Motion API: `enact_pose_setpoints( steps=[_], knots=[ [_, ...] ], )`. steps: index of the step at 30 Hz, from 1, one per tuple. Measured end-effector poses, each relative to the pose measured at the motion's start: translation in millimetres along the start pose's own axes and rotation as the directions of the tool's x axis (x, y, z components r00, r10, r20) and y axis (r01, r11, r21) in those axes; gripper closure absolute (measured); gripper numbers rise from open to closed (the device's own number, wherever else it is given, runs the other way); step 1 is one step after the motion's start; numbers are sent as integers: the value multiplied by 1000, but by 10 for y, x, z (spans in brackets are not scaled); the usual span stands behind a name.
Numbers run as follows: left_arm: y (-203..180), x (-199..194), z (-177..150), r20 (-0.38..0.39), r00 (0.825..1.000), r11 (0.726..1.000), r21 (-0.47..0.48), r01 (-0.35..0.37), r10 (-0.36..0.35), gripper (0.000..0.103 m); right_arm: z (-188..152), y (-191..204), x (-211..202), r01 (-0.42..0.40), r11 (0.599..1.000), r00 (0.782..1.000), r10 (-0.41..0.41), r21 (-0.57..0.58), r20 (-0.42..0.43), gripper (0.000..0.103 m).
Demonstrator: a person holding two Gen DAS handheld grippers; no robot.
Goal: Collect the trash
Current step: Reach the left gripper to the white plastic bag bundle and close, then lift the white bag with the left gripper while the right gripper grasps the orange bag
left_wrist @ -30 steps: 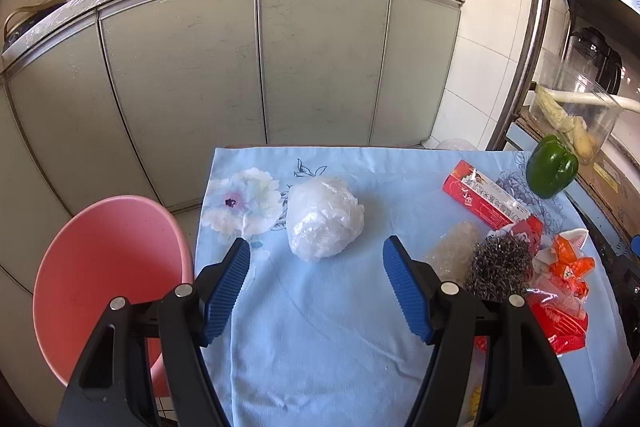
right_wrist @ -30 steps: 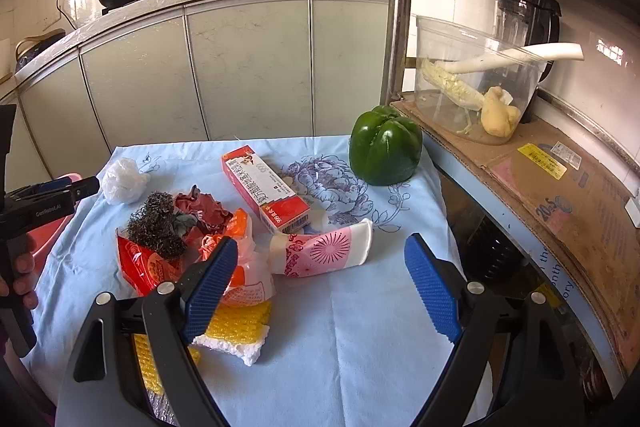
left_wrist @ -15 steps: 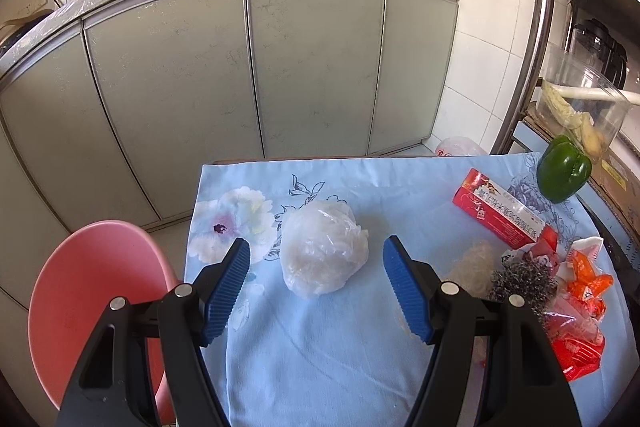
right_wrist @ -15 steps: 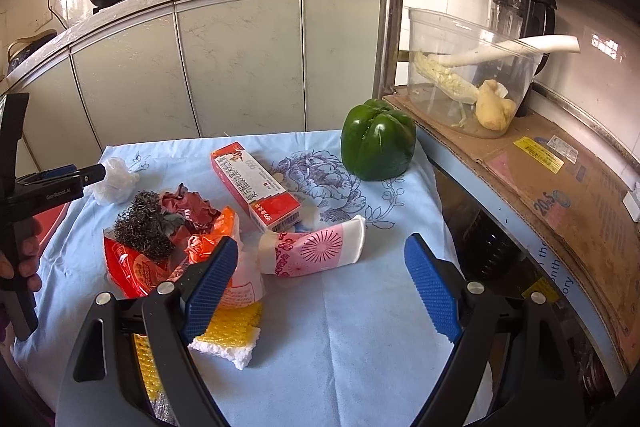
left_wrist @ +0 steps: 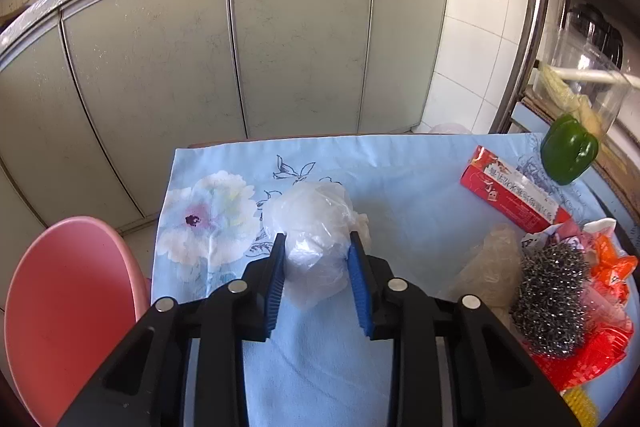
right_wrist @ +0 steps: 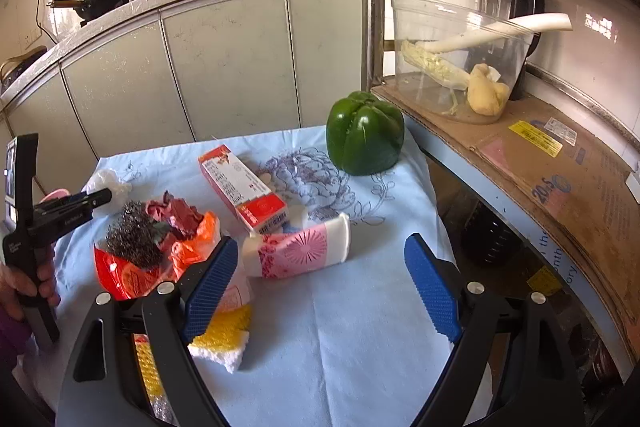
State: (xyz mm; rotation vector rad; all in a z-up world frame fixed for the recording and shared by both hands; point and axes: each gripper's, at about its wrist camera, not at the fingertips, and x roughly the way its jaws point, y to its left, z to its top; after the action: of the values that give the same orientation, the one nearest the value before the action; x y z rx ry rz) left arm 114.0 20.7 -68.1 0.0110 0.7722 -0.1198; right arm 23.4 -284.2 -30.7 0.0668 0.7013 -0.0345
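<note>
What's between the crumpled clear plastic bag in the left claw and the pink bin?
Nothing visible. The left claw is shut on the crumpled clear plastic bag, and the round pink plastic bin sits off the table's left edge. Only bare light-blue floral tablecloth lies between them.

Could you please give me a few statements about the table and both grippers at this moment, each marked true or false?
1. The left gripper is shut on the crumpled plastic bag. True.
2. The right gripper holds the green bell pepper. False; it is open and holds nothing.
3. The steel wool scourer lies on red wrappers. True.
4. The pink bin stands on the blue tablecloth. False; it stands beside the table.
</note>
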Motion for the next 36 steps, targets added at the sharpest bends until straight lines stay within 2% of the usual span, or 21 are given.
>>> enact_pose_setpoints(
  steps=[6,10,12,15,19,22,29,35,36],
  knots=[
    [82,-332,-58,42,997,996,-40,73,-72,78,83,0,38,-22,1000,1000,22,-10,-3,17],
    [79,-626,-141,90,988,991,-43,130,-125,78,10,-134,143,-28,998,998,31,57,-63,17],
    [74,-739,-189,104,987,991,-52,125,-119,78,3,-191,204,-34,995,995,43,92,-95,17],
    [57,-871,-250,111,988,992,-62,113,-106,78,16,-310,294,-92,975,983,122,201,-141,17],
    [31,-1036,-301,117,988,993,-56,103,-96,78,54,-417,302,-172,922,966,226,345,-121,17],
    [41,-1138,-315,126,989,994,-58,90,-83,78,106,-420,266,-222,892,952,286,394,-111,27],
    [50,-1334,-350,142,988,994,-72,77,-66,78,167,-139,105,-334,888,917,384,315,-112,30],
    [26,-1497,-438,147,988,995,-80,60,-48,78,101,160,204,-340,912,913,378,228,-154,31],
    [19,-1518,-449,147,988,995,-80,56,-44,78,95,205,230,-334,919,916,369,210,-159,37]
  ],
)
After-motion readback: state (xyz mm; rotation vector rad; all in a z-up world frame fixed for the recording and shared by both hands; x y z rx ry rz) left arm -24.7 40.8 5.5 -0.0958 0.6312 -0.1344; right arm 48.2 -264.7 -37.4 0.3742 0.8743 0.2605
